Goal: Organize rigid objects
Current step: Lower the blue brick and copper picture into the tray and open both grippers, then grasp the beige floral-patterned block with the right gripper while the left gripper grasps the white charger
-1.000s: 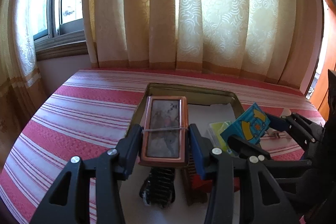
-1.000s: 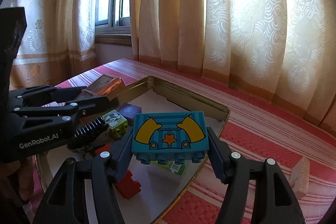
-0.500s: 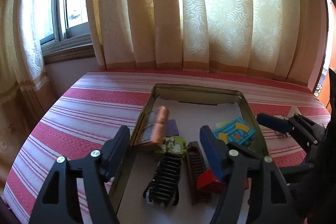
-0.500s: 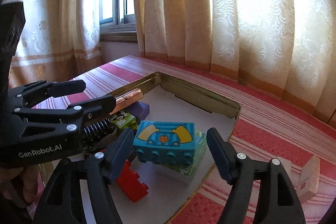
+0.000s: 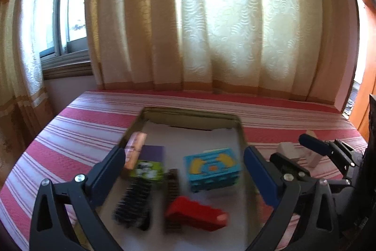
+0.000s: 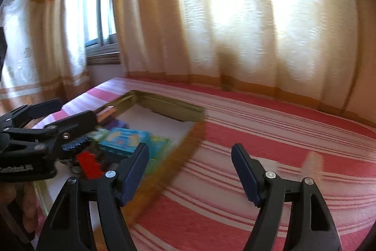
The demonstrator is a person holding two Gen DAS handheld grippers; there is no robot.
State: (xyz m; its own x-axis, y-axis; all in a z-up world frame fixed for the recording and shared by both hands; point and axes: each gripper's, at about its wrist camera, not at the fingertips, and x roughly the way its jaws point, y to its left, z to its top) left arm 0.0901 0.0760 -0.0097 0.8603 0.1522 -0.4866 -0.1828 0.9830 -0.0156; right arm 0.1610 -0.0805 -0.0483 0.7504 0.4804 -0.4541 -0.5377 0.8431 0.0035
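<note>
Fingers of the left gripper are spread wide and opening further, clamped on nothing; they straddle the metal tin from above. Right gripper fingers are also apart, empty, over the striped red-and-white cloth just beside the tin's right rim. Both views are motion-blurred.

Tin contents, left wrist view: blue toy brick with yellow arms and a star right of centre, resting on something green; red brick nearest the camera; black ribbed piece and brown ribbed piece side by side; green printed block; purple block behind it; copper-framed case tilted against the left wall.

Outside the tin, right: a pale block on the cloth. Cream curtains behind.
</note>
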